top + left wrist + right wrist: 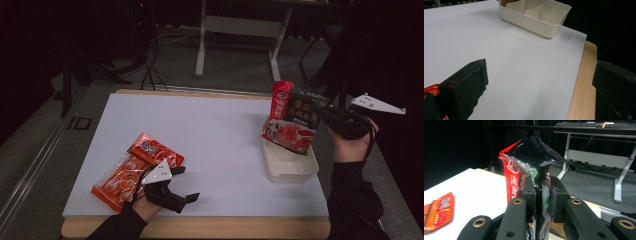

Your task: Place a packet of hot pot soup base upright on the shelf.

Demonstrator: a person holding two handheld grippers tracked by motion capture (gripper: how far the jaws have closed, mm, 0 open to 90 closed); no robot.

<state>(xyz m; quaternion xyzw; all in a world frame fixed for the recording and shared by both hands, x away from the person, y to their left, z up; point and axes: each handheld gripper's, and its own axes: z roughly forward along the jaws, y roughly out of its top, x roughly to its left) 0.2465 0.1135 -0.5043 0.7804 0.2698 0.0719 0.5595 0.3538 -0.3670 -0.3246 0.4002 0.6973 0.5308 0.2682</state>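
Note:
My right gripper (325, 116) is shut on the right edge of a red and black food packet (295, 120), which hangs upright over a cream bin (292, 169) at the table's right side. In the right gripper view the packet (524, 157) stands pinched between the black jaws of that gripper (541, 187). An orange-red packet (134, 170) lies flat at the front left of the white sheet. Just to its right my left gripper (186, 184) stands open and holds nothing. The left gripper view looks between wide-apart jaws toward the bin (534, 17), with a corner of the orange packet (429, 89) at the left edge.
A white sheet (200, 130) covers most of the wooden table (200, 227), whose bare edge runs along the front and right. The cream bin has a divider inside. A white-legged desk (237, 25) and floor cables stand beyond the far edge.

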